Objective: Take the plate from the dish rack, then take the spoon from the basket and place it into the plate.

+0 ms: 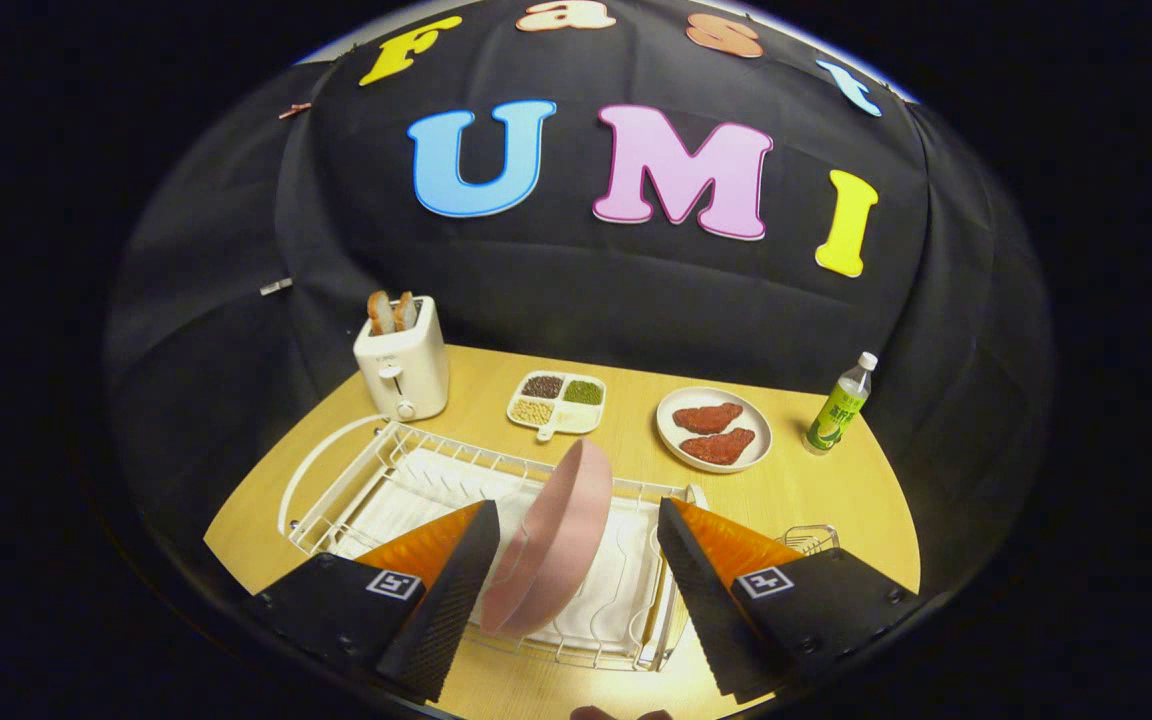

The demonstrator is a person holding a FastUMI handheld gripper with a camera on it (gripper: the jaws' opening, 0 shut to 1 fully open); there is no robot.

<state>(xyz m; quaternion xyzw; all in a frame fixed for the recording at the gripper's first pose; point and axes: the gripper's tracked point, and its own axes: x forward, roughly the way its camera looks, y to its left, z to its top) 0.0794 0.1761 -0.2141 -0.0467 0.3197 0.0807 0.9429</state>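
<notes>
Gripper view: the gripper is straddling the pink plate standing on edge in the dish rack, fingers wide, not yet touching, lining up to pinch it.

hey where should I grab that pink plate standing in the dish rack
Take the pink plate by its upper rim, coming from above. It stands on edge, tilted, in the dish rack, so the thin rim points up. The claw is open, one finger each side of the plate, not yet touching.

Pink plate stands tilted on edge in white dish rack, apparently untouched.
</notes>
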